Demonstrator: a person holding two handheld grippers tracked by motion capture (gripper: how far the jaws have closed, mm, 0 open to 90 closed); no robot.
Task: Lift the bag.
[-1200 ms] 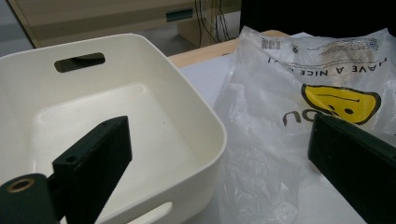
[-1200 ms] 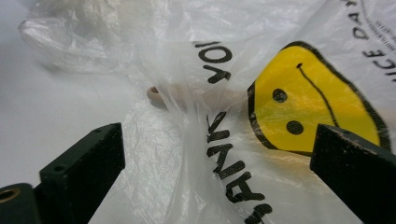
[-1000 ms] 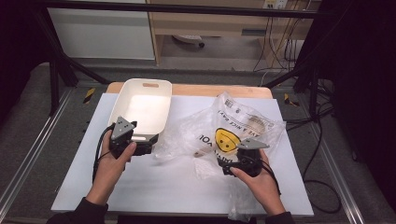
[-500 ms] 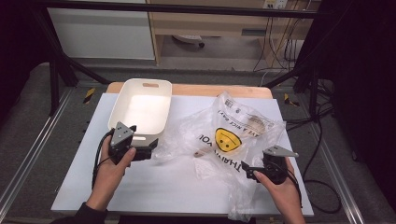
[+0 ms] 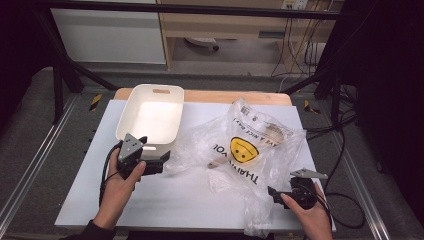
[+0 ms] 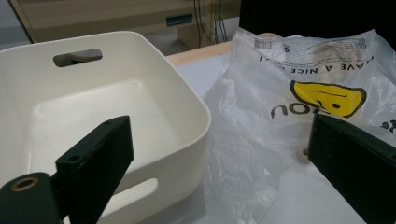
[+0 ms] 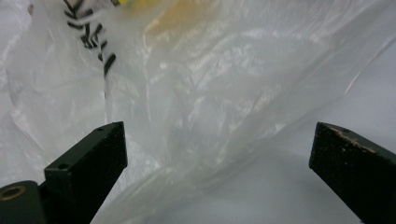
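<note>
A clear plastic bag with a yellow smiley face and black lettering lies crumpled on the white table top. Left of it stands an empty white bin with cut-out handles. My left gripper is open at the bin's near right corner, between bin and bag. Its jaws stand wide apart. My right gripper is open near the front right edge, pointing at the bag's lower flap with nothing between its jaws. A small tan item shows through the plastic.
The white top lies on a wooden table ringed by a black frame. Cables trail off the right side. A shelf unit and floor lie beyond the far edge.
My right gripper has drawn back from the bag toward the front right corner of the table. The left gripper has hardly moved beside the bin.
</note>
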